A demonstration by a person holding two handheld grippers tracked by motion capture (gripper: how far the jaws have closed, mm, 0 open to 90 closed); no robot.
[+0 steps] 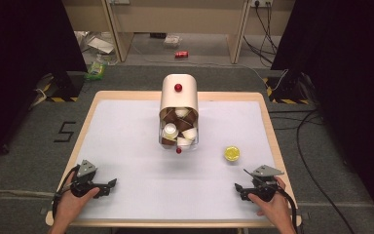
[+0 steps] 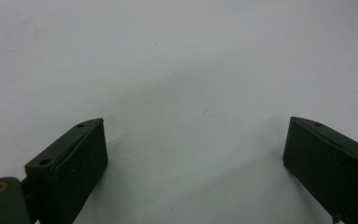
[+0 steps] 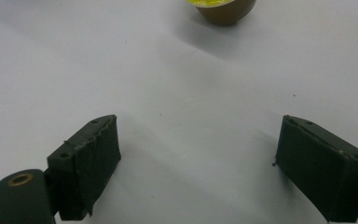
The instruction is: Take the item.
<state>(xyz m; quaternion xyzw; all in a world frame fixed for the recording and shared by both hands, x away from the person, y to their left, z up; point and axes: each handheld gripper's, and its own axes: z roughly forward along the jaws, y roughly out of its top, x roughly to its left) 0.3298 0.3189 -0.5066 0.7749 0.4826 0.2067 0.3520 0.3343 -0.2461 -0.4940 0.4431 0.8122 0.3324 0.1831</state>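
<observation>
A cream holder with a red knob lies on the white mat at the table's middle back, its clear front full of several brown and white capsules. A yellow-topped capsule stands alone on the mat to its right; its brown body peeks in at the top of the right gripper view. My left gripper rests near the front left corner, jaws wide apart over bare mat. At the front right, my right gripper also stands open, with nothing between its jaws.
The wooden table edge frames the white mat. Beyond the table lie a red can on the floor, cables and dark curtains at both sides. Broad bare mat stretches between the grippers and the holder.
</observation>
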